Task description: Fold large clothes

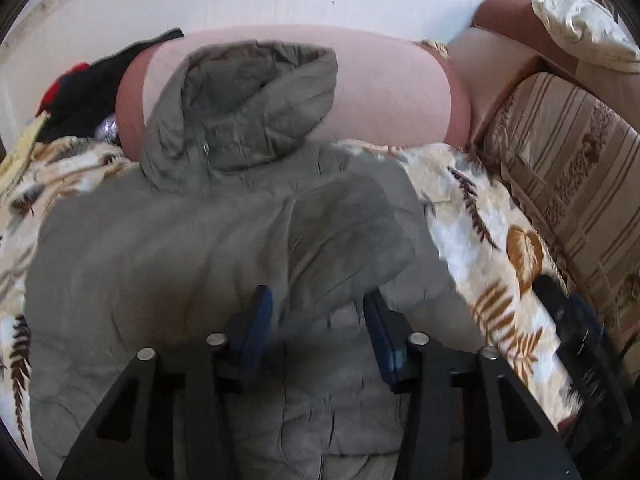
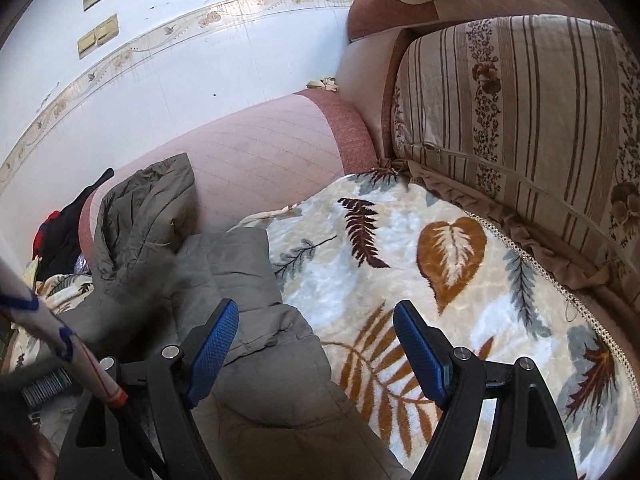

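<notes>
A grey-green hooded padded jacket (image 1: 192, 248) lies on a leaf-patterned blanket (image 1: 480, 216) on a sofa, its hood (image 1: 256, 100) resting against the pink armrest (image 1: 384, 96). A sleeve is folded across the body. My left gripper (image 1: 318, 300) is open just above the jacket's middle, holding nothing. In the right wrist view the jacket (image 2: 224, 276) lies at the left, and my right gripper (image 2: 316, 312) is open over its right edge and the blanket (image 2: 420, 248). The right gripper also shows blurred at the right edge of the left wrist view (image 1: 568, 320).
A striped floral back cushion (image 2: 520, 112) stands to the right. A cream pillow (image 1: 580, 28) sits on top of the sofa back. Dark and red clothes (image 1: 80, 88) are piled beyond the armrest at the left. A white wall (image 2: 160, 72) is behind.
</notes>
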Demonstrator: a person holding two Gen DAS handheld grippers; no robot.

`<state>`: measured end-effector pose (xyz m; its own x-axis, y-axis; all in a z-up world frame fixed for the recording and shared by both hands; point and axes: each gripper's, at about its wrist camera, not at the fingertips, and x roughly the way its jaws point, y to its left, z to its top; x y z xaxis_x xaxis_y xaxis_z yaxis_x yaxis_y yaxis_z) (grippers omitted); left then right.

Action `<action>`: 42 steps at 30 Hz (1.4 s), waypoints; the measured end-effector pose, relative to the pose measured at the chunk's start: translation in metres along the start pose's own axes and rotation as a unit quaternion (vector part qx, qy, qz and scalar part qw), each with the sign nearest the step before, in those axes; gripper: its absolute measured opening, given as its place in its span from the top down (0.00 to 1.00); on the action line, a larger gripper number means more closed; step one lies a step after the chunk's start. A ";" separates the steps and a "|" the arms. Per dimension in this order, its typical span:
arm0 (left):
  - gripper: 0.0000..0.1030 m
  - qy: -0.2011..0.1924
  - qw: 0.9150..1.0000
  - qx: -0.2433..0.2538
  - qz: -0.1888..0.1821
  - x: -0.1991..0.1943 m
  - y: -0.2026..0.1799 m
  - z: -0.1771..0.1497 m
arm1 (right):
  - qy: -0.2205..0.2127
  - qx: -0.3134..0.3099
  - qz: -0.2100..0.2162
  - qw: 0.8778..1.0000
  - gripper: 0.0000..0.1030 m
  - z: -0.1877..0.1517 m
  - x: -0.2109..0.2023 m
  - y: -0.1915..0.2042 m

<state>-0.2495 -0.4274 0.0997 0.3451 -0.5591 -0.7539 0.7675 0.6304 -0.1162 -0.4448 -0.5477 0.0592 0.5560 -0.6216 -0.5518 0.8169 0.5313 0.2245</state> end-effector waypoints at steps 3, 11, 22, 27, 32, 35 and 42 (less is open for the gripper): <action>0.50 -0.053 0.998 0.011 0.020 -0.027 0.015 -0.005 | -0.007 0.004 0.020 1.000 0.19 0.001 -0.002 0.002; 0.33 -0.057 0.980 -0.058 0.183 -0.032 0.137 -0.003 | 0.013 -0.102 0.144 0.984 0.42 -0.016 0.011 0.071; 0.33 0.040 0.976 -0.081 0.199 0.015 0.196 -0.029 | 0.094 -0.164 0.092 0.978 0.49 -0.049 0.056 0.101; 0.33 0.006 0.983 -0.063 0.170 -0.035 0.178 -0.053 | 0.086 -0.136 0.108 0.981 0.44 -0.035 0.039 0.090; 0.33 0.000 0.985 -0.024 0.171 -0.078 0.164 -0.096 | 0.124 -0.116 0.132 0.977 0.44 -0.039 0.027 0.080; 0.33 -0.003 0.985 -0.012 0.170 -0.109 0.168 -0.131 | 0.136 -0.117 0.143 0.973 0.44 -0.047 0.014 0.073; 0.33 -0.011 0.983 -0.036 0.177 -0.159 0.187 -0.208 | 0.143 -0.137 0.135 0.971 0.44 -0.091 -0.040 0.043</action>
<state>-0.2732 -0.1092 0.0635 0.5960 -0.3081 -0.7415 0.5570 0.8238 0.1054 -0.4457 -0.4481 0.0178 0.6466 -0.2748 -0.7116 0.5546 0.8099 0.1911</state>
